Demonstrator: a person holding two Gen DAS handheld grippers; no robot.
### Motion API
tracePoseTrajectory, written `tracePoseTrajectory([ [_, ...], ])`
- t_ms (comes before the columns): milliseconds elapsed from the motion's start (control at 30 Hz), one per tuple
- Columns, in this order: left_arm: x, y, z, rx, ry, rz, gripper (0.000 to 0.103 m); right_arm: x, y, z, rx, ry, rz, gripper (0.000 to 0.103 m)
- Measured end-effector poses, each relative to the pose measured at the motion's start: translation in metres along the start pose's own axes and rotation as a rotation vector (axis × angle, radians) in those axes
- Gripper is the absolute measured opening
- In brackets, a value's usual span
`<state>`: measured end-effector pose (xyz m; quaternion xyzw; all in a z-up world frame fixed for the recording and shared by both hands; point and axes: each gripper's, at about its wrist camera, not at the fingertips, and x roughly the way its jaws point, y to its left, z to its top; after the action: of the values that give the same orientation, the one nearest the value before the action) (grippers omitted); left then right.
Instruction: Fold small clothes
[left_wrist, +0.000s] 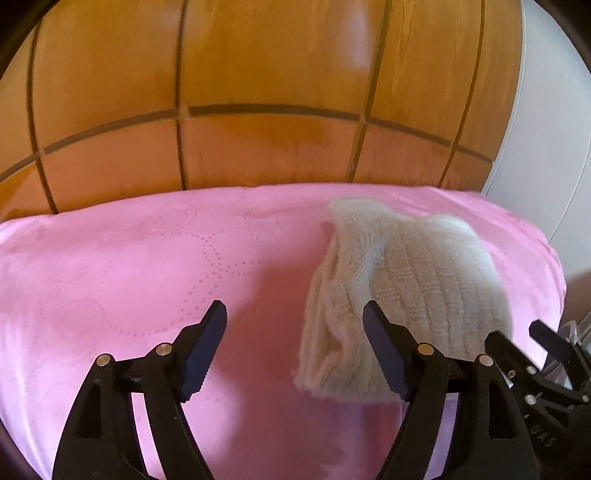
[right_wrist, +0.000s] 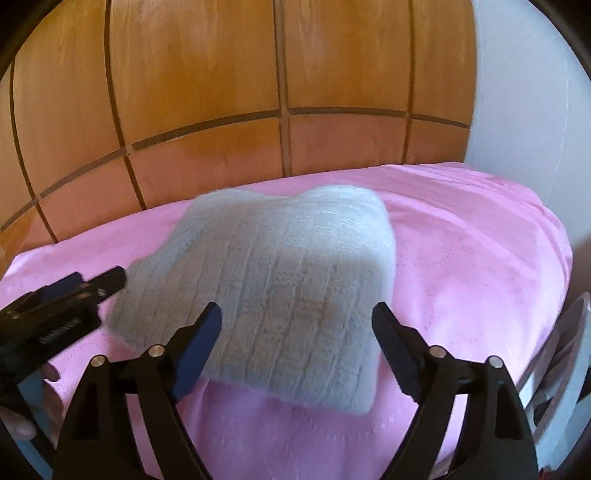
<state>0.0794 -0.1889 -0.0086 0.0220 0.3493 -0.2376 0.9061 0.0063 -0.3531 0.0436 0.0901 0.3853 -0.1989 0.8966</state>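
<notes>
A: Where is the knit (right_wrist: 273, 284), and what is it lying on?

B: It is a cream ribbed knit, folded into a thick, roughly square pad. It rests on a pink quilted cover (left_wrist: 122, 266) over something padded; I cannot tell whether that is a bed or a cushion. Wooden panels (left_wrist: 258, 66) rise behind it.

A: And where are the fingers in relation to it?

B: The right gripper (right_wrist: 297, 314) hovers with its fingers spread wide, and the near edge of the knit sits just ahead of them and between them, apart from both pads. The left gripper (left_wrist: 295, 314) is also released. The knit lies ahead and to the right of it, with its near left corner behind the right-hand finger (left_wrist: 384, 347). Neither gripper holds anything.

A: How would it handle?

B: I would judge it light, soft and fuzzy. It is floppy rather than stiff and not fragile. It should not slip from the pads, but a grip on only the top layer could let the fold fall open.

A: So where should it be taken?

B: Probably at the near edge, one gripper toward each corner, pinching all the layers together. Going by its tidy shape, the folding looks close to done.
</notes>
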Motion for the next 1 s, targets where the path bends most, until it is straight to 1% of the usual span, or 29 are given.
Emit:
tracePoseTrajectory([
  [67, -0.014, 0.003, -0.003, -0.002, -0.02, 0.007, 0.075, -0.007, 0.002, -0.004, 0.008, -0.012, -0.025, 0.094],
  [133, -0.023, 0.006, -0.005, -0.008, -0.031, 0.006, 0.082, -0.013, 0.002, -0.007, 0.019, -0.018, -0.039, 0.097],
  [200, -0.035, 0.009, -0.009, -0.014, -0.052, 0.006, 0.083, -0.019, 0.003, -0.009, 0.032, -0.025, -0.062, 0.101],
  [300, -0.049, 0.011, -0.016, -0.01, -0.072, 0.026, 0.083, -0.025, 0.005, -0.009, 0.05, -0.029, -0.082, 0.101],
  [367, -0.055, 0.014, -0.021, -0.017, -0.075, 0.022, 0.083, -0.03, 0.007, -0.012, 0.064, -0.031, -0.087, 0.101],
  [467, -0.063, 0.017, -0.026, -0.024, -0.078, 0.026, 0.087, -0.037, 0.012, -0.016, 0.062, -0.039, -0.108, 0.101],
  [600, -0.071, 0.019, -0.034, -0.031, -0.084, 0.039, 0.087, -0.043, 0.02, -0.023, 0.041, -0.06, -0.132, 0.101],
  [667, -0.074, 0.021, -0.038, -0.037, -0.082, 0.053, 0.09, -0.045, 0.023, -0.027, 0.038, -0.062, -0.139, 0.101],
  [933, -0.078, 0.025, -0.046, -0.043, -0.087, 0.098, 0.09, -0.047, 0.028, -0.032, 0.046, -0.071, -0.154, 0.101],
  [1000, -0.077, 0.027, -0.048, -0.047, -0.078, 0.102, 0.09, -0.045, 0.027, -0.031, 0.047, -0.072, -0.161, 0.101],
])
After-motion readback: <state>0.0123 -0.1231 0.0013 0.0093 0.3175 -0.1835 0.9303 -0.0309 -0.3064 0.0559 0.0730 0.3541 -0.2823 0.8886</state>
